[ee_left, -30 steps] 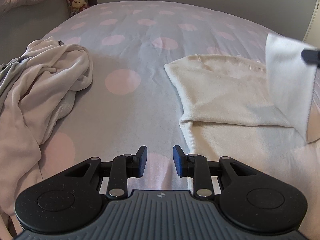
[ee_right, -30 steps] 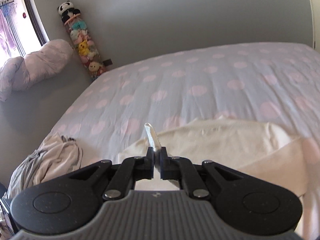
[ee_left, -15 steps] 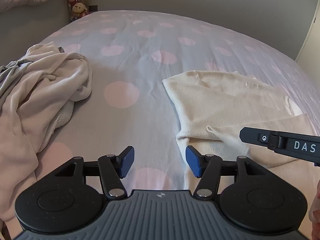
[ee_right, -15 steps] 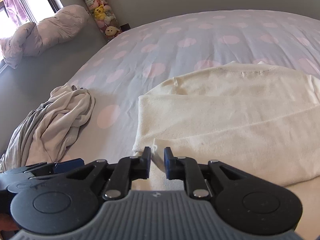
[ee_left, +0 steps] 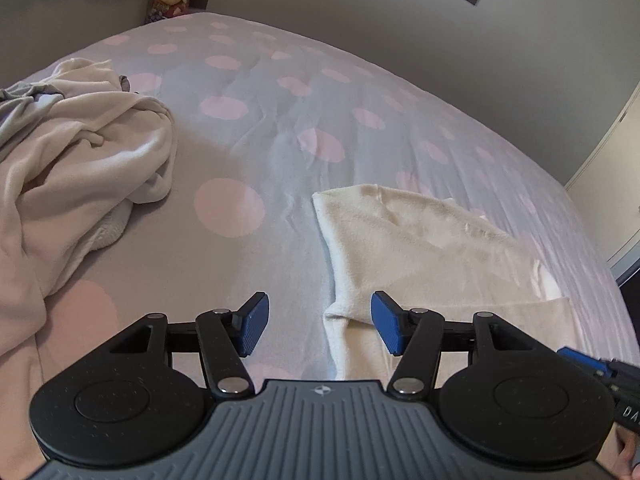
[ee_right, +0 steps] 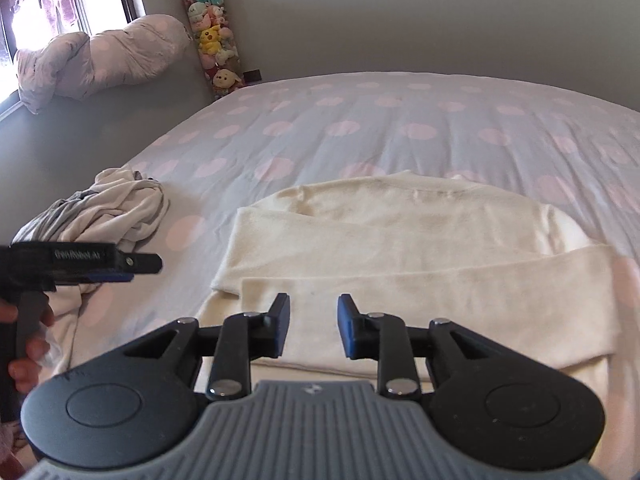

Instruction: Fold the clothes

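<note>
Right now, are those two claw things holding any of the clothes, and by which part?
Nothing is held. The right gripper, jaws just opening, hovers over the cream garment; the left gripper is open too.

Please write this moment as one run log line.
left tongs: open, empty | right tongs: just opening, sleeve released | cream sweater: sleeve folded across

The cream sweater [ee_right: 400, 240] looks like soft, matt knit; the dotted bedsheet [ee_right: 400, 120] is smooth cloth; the crumpled clothes [ee_left: 80, 152] look fleecy.
</note>
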